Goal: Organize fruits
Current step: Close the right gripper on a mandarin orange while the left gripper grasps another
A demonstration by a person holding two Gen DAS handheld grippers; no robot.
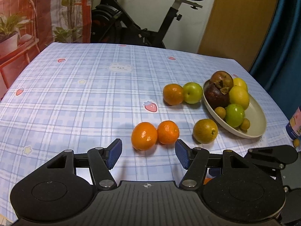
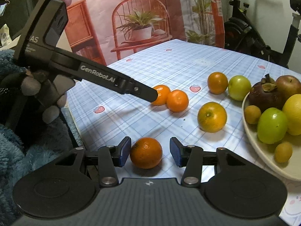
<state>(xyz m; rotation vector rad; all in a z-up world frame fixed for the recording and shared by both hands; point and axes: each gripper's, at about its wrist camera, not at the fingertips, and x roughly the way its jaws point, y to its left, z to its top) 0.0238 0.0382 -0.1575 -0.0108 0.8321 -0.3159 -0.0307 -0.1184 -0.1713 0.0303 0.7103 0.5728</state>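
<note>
My right gripper stands open around a mandarin on the tablecloth. Its left pad is at the fruit's skin and a gap shows at the right pad. My left gripper is open, its fingertips just short of two touching mandarins. In the right wrist view its tip reaches those two. A greenish orange, another mandarin and a green apple lie loose beside the cream bowl, which holds dark, yellow and green fruit.
A blue checked cloth covers the table. A bottle stands at its right edge. An exercise bike and a printed backdrop stand behind. A gloved hand in a blue fleece sleeve holds the left gripper at the table's near-left edge.
</note>
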